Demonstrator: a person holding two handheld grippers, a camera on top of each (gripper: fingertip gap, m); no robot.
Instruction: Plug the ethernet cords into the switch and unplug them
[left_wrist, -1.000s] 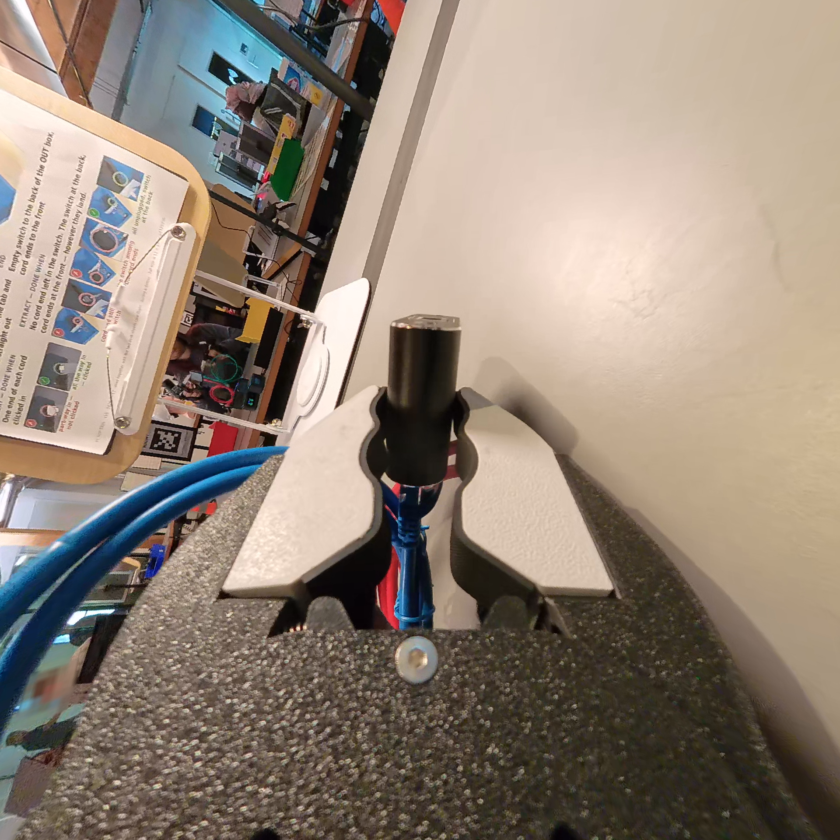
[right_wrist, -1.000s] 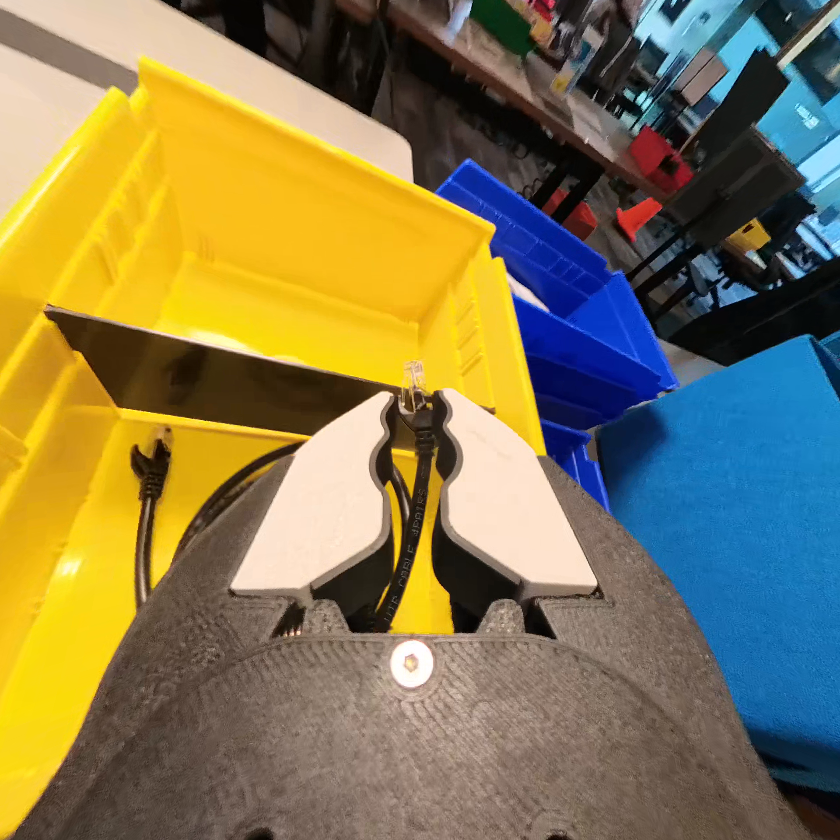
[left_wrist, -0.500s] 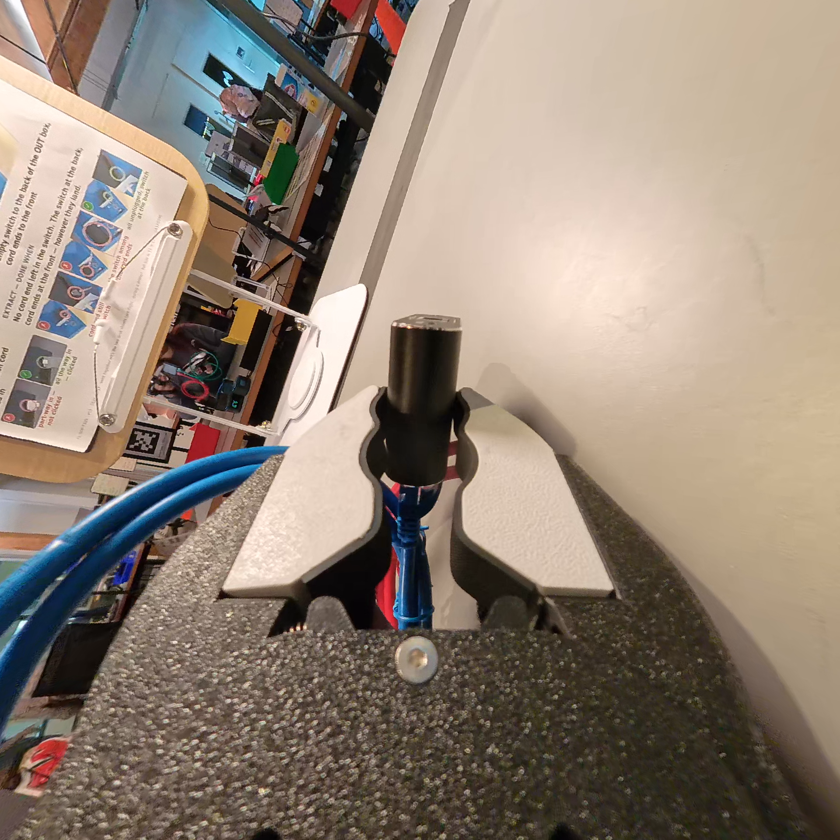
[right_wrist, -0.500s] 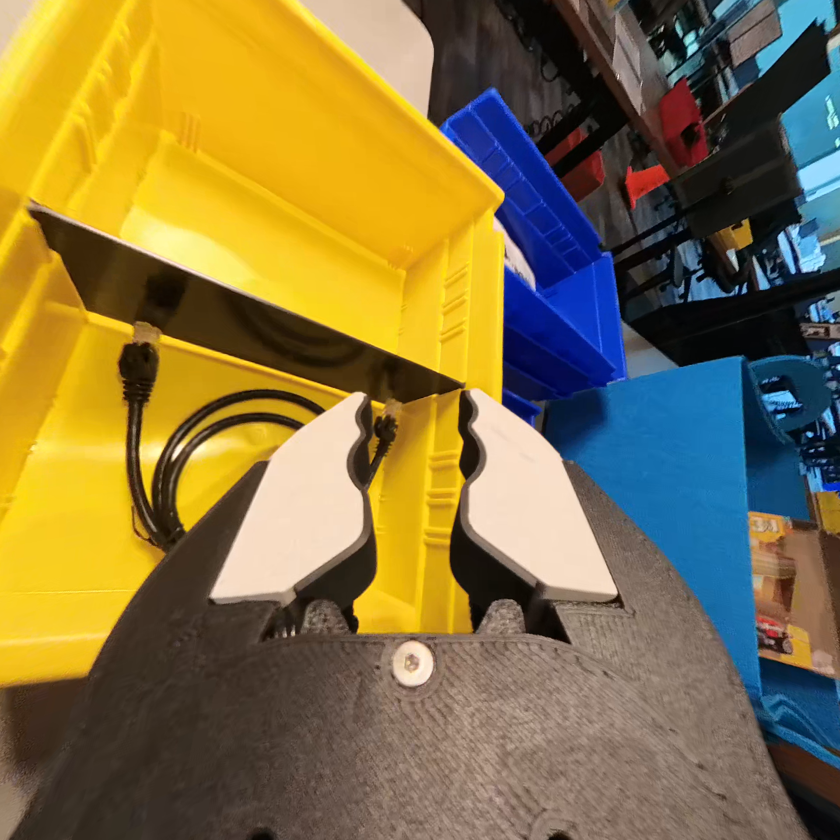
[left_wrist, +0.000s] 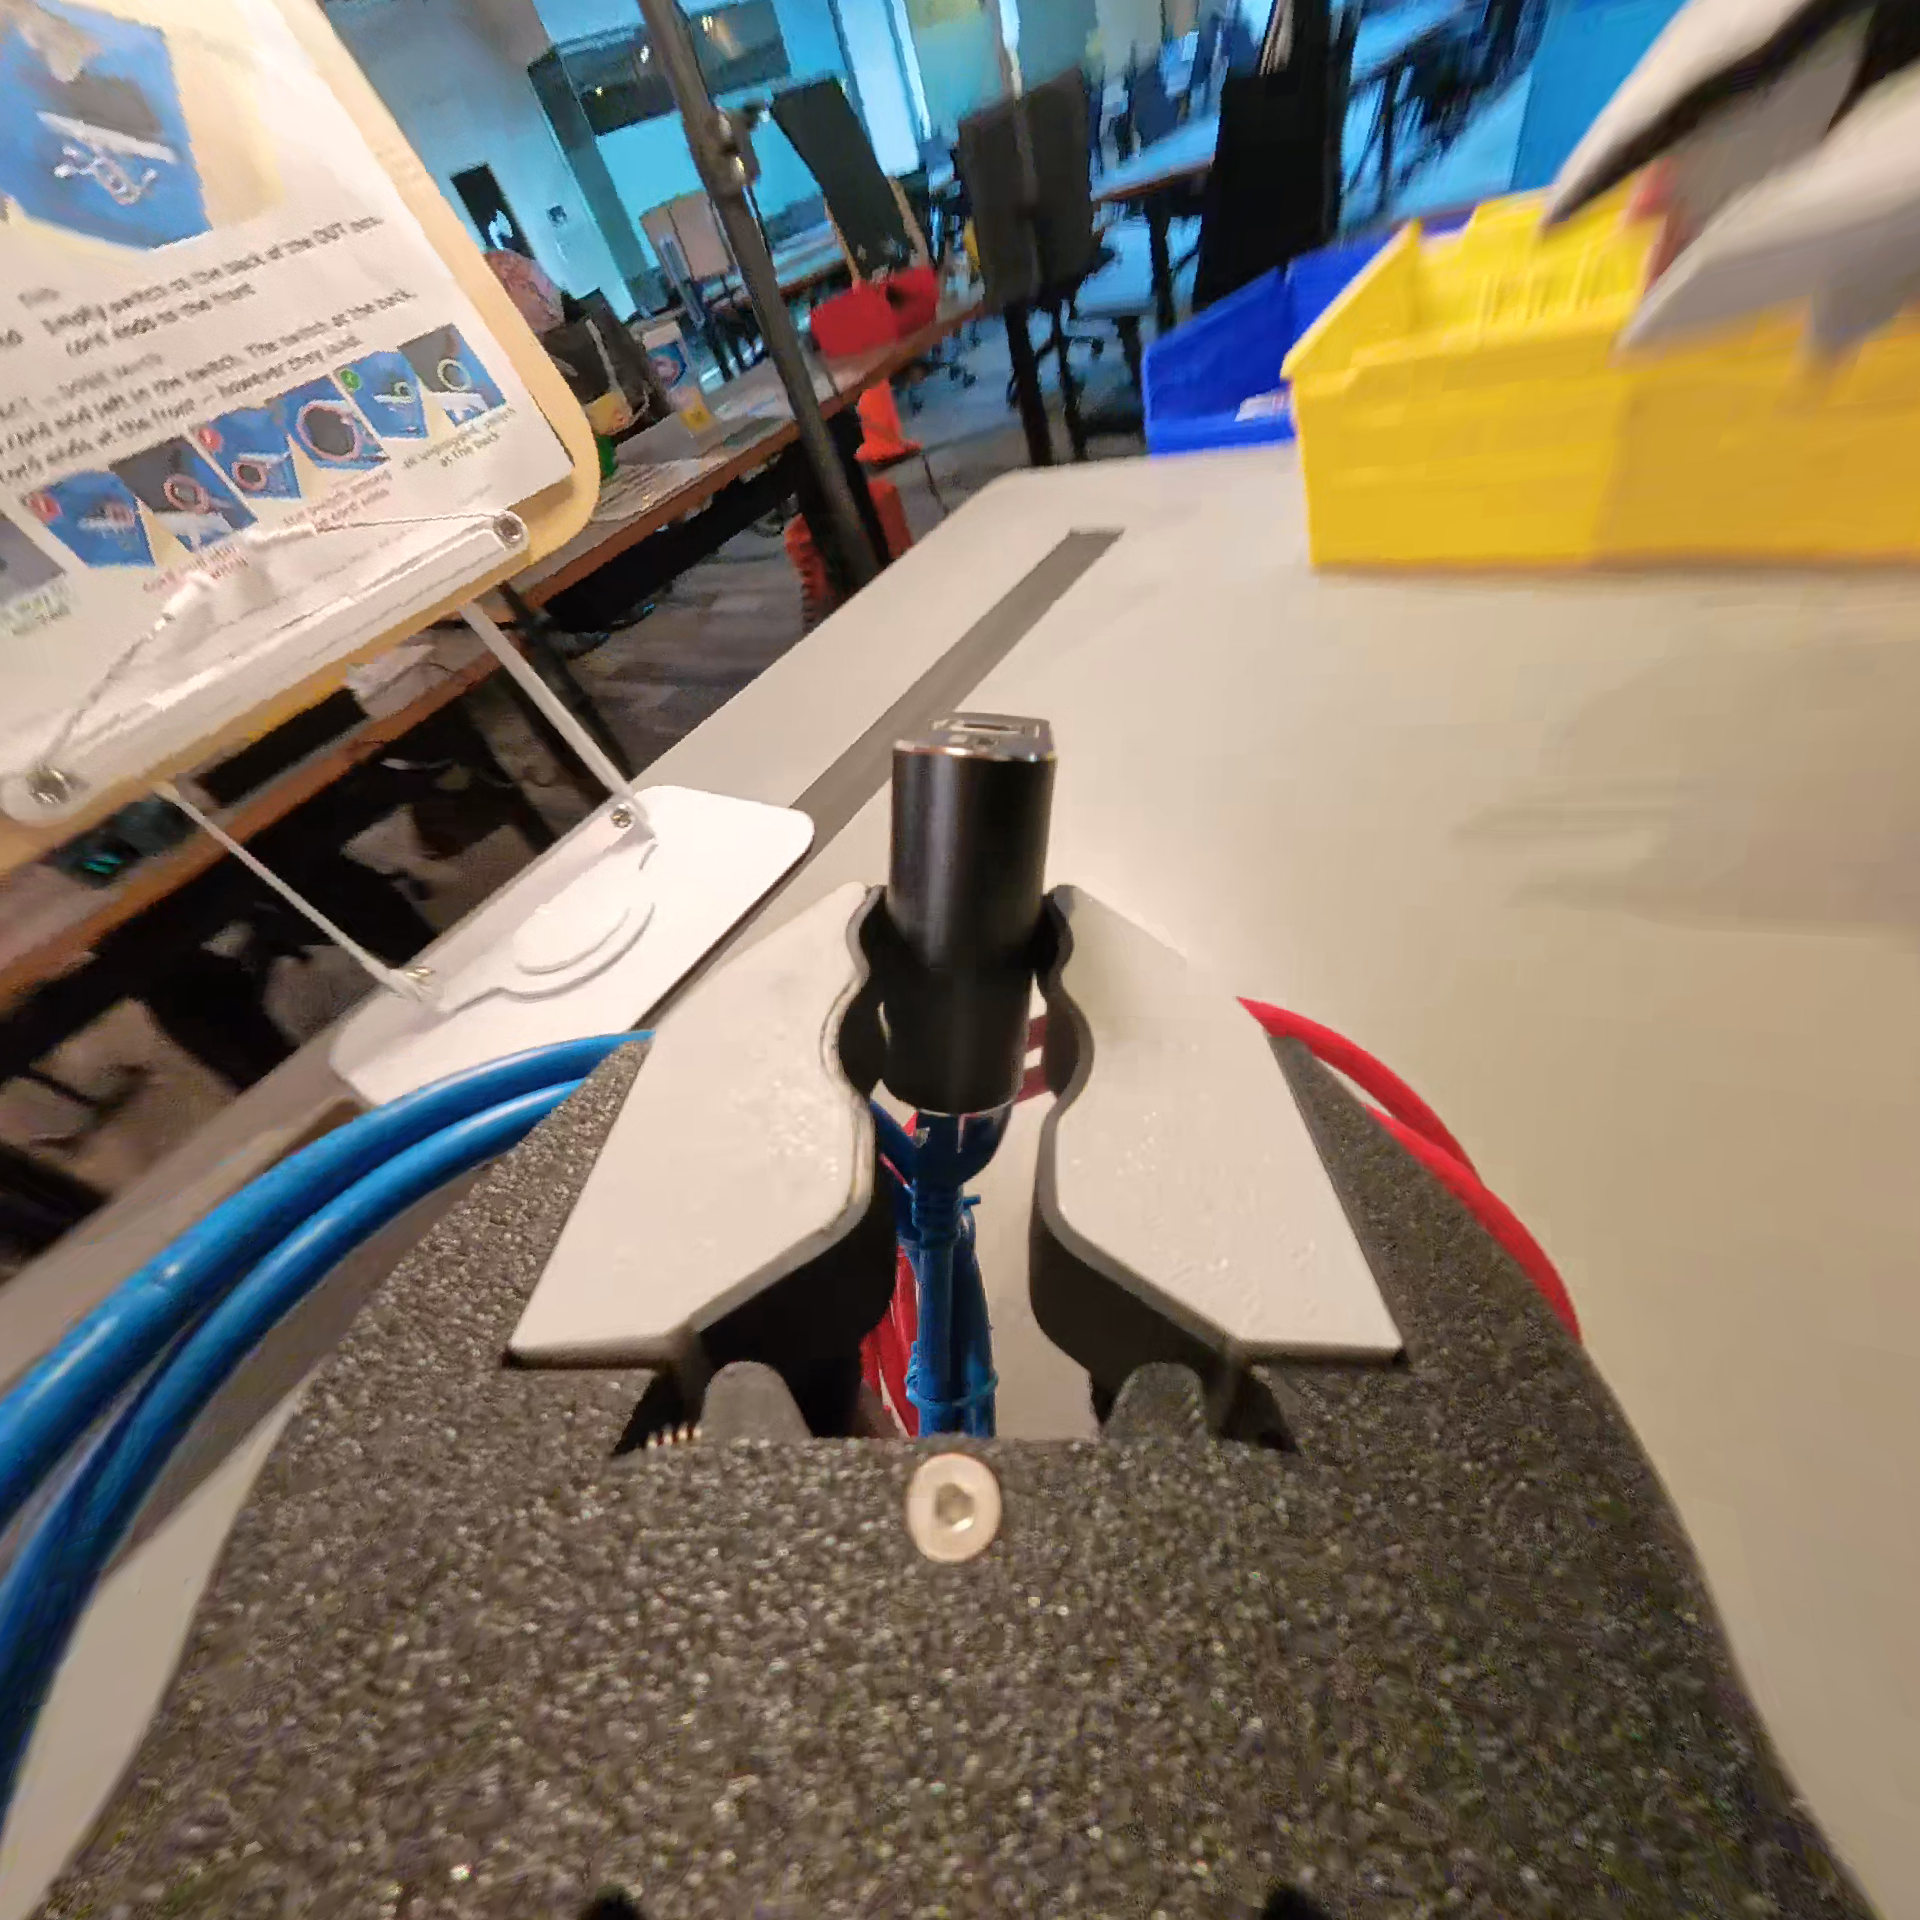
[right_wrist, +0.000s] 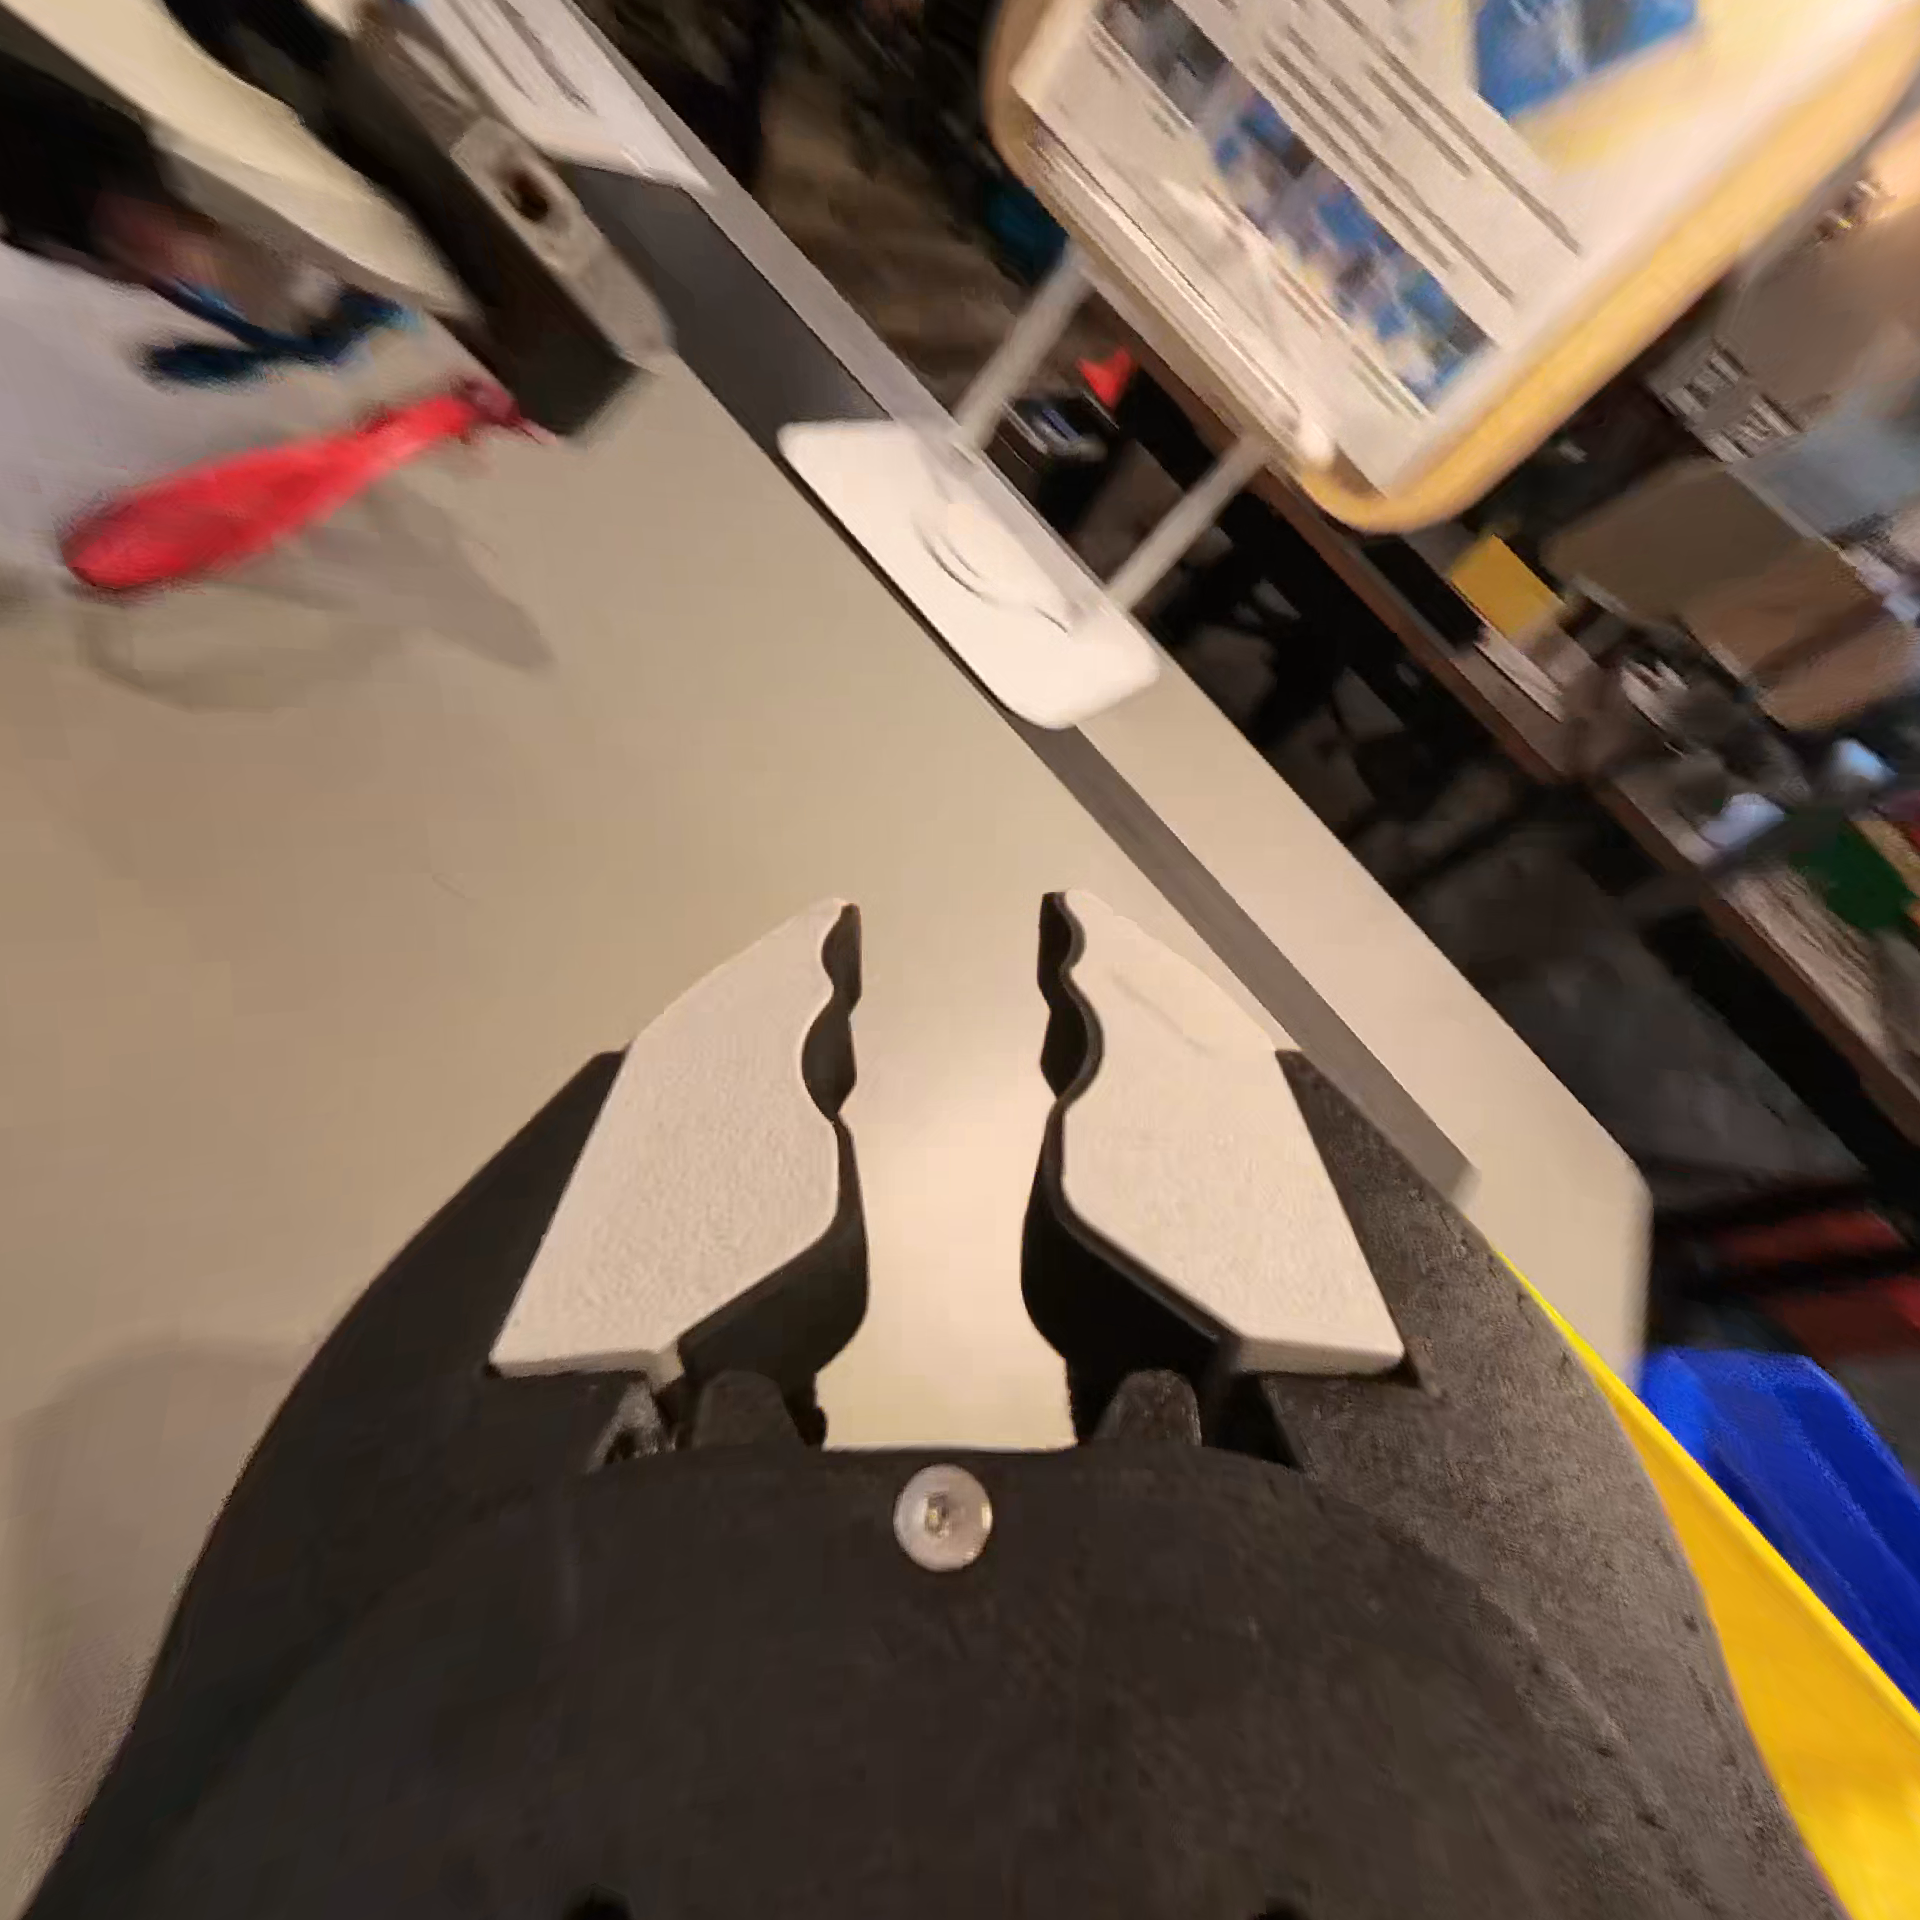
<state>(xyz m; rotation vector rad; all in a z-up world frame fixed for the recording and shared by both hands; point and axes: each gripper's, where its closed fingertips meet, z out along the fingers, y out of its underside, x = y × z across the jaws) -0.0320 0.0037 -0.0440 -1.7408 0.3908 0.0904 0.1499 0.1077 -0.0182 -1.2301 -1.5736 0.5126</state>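
Two hand-held grippers: left (left_wrist: 961, 940) is clamping the black switch (left_wrist: 966, 914); right (right_wrist: 951, 914), gaping empty, should be approaching the red cord (right_wrist: 260, 499), upper left, squarely.

Each camera sits just behind its own fingers, looking forward along them, low and close over the pale bench (left_wrist: 1403, 790). The left view is level; the right view is rolled and blurred. Both share the bench, the instruction board (left_wrist: 260, 416) (right_wrist: 1455, 208) and the yellow bin (left_wrist: 1507, 436) (right_wrist: 1766, 1610).

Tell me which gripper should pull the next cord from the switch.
Right. The right gripper is open and empty, while the left gripper is shut on the switch with the blue cords plugged in.
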